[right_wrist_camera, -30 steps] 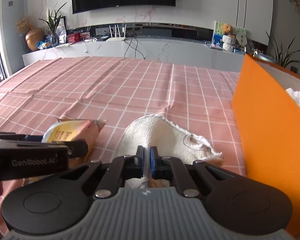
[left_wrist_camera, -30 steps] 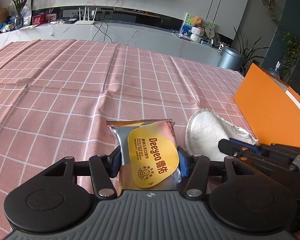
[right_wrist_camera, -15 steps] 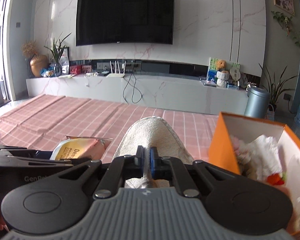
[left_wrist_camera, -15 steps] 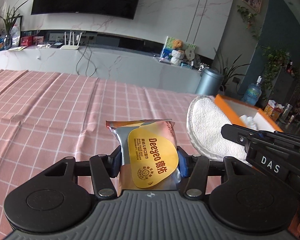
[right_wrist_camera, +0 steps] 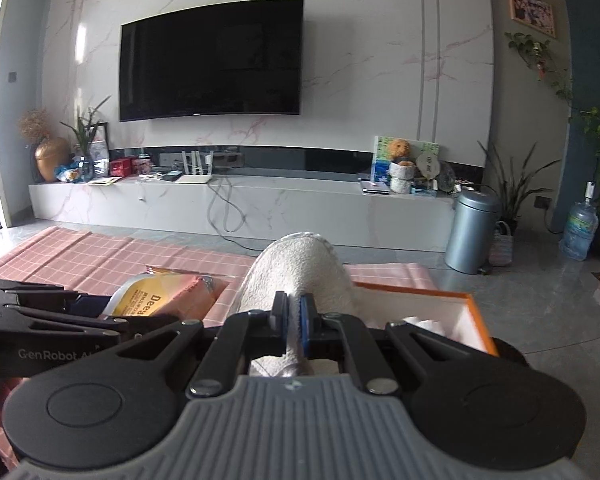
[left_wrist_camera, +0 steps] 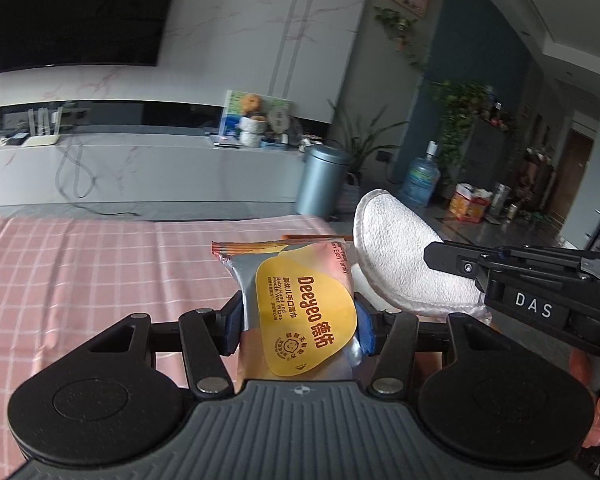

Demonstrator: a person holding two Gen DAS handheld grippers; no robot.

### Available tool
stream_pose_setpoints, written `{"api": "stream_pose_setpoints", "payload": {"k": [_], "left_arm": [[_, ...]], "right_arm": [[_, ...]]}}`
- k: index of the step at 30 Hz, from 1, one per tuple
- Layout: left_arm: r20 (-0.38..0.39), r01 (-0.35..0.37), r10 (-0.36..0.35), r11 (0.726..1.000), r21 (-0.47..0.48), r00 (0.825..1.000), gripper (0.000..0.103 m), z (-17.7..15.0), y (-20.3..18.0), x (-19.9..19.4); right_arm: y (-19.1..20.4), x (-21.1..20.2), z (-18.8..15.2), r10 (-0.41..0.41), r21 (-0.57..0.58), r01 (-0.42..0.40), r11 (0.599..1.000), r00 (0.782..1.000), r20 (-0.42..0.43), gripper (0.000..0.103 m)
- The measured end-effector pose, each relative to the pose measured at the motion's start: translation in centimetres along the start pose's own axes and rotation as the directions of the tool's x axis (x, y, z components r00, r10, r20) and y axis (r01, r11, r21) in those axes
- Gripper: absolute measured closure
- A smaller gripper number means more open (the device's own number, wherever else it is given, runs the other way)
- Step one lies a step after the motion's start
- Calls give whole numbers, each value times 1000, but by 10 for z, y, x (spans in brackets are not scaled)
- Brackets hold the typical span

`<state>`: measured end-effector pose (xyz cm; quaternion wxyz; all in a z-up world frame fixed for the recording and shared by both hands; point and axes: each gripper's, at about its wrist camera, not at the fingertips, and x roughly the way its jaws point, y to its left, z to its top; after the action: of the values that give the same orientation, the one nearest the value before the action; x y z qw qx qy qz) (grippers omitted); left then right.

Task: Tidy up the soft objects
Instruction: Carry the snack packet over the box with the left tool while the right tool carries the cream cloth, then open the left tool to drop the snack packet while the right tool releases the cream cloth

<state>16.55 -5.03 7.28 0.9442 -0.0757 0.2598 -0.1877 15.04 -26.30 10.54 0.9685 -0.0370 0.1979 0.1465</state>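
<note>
The left gripper is clenched on a pack of wet wipes, which is held across its width between the blue pads and carried clear of the pink checked cloth. The right gripper is pinched nearly shut on the thin edge of a white terry pad, so that most of the pad projects forward of the jaws, unsupported. Both items are seen raised in the air, side by side. An orange box is visible just beyond and below the right gripper, with white soft items already inside; it is judged to be the destination.

Possible faults from this position:

1. The terry pad is held by a narrow margin only. If it is swung quickly, it may be pulled out of the jaws or may fold against the box wall instead of passing over it.
2. The wipes pack is smooth and yielding. If it is tilted steeply, it may slide forward out of the pads.
3. The 2 grippers are close together. If both are brought over the box opening at once, a collision may be caused, and either item may be knocked onto the cloth.
4. If either item is released before the rim is cleared, it may land outside the box
</note>
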Motion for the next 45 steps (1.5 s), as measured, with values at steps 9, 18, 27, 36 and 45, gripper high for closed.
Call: {"api": "stream_pose_setpoints", "payload": {"k": [9,18,27,36,45], "left_arm": [[-116,87,-74,989,116,990,42,18,-54,74],[-259,79,-17,970,231,966,42,-1,-72,135],[-323,94,36,921,378,946,41,-18,-93,150],[-391,127,45,907,401,919,39,-29,-96,164],[-405,132,23,927,351,914,30,-32,-86,159]], "right_arm": [[-78,13,-1,-61,-17,59,998,994,-96,100],[-127,57,-27,-35,-38,27,999,976,-217,99],[-134,95,-46,-19,-67,-3,998,947,-320,99],[-137,107,-58,-7,-54,-15,998,927,-376,98],[-133,105,-54,-41,-79,12,997,929,-367,75]]}}
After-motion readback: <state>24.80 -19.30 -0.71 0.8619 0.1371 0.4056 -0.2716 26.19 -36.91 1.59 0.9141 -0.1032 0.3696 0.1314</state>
